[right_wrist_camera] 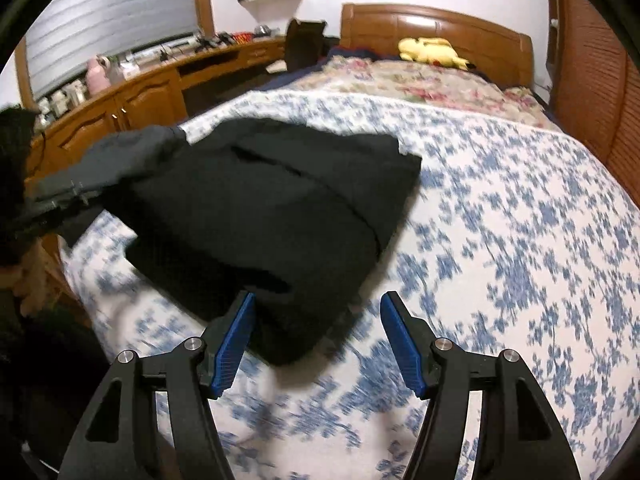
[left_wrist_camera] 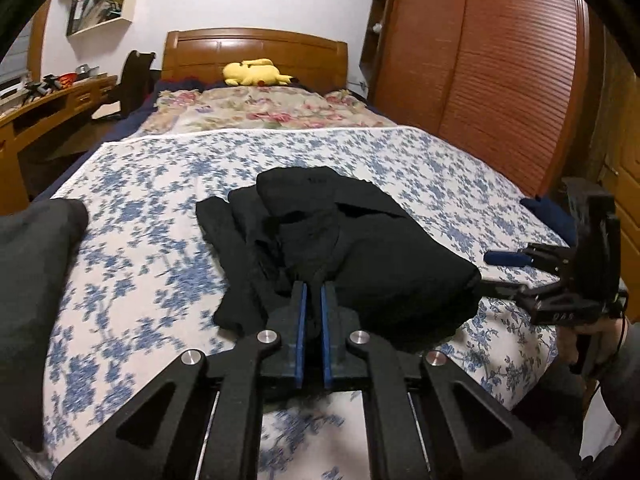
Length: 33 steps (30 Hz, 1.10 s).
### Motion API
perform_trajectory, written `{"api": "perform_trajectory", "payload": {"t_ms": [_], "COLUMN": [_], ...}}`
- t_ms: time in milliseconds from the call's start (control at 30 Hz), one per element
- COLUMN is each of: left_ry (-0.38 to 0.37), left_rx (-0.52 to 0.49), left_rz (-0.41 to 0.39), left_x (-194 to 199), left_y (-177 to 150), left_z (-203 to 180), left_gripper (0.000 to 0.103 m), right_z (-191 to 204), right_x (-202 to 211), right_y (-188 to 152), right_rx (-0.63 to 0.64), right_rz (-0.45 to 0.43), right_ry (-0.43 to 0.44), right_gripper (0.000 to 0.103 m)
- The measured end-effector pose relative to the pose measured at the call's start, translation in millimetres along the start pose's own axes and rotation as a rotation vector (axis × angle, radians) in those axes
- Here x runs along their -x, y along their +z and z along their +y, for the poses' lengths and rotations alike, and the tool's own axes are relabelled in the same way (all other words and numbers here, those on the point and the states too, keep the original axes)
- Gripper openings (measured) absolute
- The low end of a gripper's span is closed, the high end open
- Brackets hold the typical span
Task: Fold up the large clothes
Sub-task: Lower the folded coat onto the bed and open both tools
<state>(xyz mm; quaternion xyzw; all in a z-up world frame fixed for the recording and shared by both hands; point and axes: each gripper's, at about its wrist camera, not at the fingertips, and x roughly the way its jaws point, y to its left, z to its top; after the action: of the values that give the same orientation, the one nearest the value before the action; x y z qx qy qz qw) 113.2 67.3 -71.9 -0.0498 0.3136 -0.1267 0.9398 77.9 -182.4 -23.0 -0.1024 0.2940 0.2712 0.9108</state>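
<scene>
**Op:** Left gripper (left_wrist_camera: 314, 294) pinched on a fold of the black garment (left_wrist_camera: 340, 248); I see cloth between the blue pads. Right gripper (right_wrist_camera: 318, 304) stands wide, holding nothing.

**Eng:** Garment position?

**Op:** Bunched on the floral bedspread (left_wrist_camera: 160, 200). Left view alone shows the right gripper beside the heap. In the right view the garment's near corner lies just ahead of its pads.

The bed cover (right_wrist_camera: 500, 240) looks smeared and fuzzy near the right camera. A grey cloth (left_wrist_camera: 32, 280) is cut off at the left edge. The shelf (left_wrist_camera: 102, 0) things are too small to tell.
</scene>
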Motion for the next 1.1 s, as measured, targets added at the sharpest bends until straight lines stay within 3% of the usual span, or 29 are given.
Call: {"api": "perform_trajectory", "payload": {"t_ms": [200,333,500,967,1100], "left_ry": [0.031,0.046,0.043,0.088,0.112], "left_rx": [0.015,0.008,0.007,-0.018,-0.026], "left_rz": [0.024,0.045,0.081,0.101,0.086], "left_x": [8.2,6.7,-0.6,0.6,9.5], "left_y": [-16.6,-25.2,-30.5,-27.3,-21.3], "left_z": [18.5,22.0,26.1,14.6,11.3], "left_gripper": [0.007,0.007,0.007,0.008,0.016], "right_z": [15.1,25.6,22.4,28.4,21.1], "right_x": [13.6,-9.8,-57.2,-62.5,-50.9], "right_y": [19.0,19.1,-5.1,-9.4,-5.9], "right_rx": [0.017,0.045,0.044,0.042,0.027], "right_rz": [-0.083,-0.038,0.106,0.076,0.063], "right_ry": [0.047,0.075,0.096,0.090,0.111], "right_gripper": [0.066,0.066,0.066,0.066,0.066]}}
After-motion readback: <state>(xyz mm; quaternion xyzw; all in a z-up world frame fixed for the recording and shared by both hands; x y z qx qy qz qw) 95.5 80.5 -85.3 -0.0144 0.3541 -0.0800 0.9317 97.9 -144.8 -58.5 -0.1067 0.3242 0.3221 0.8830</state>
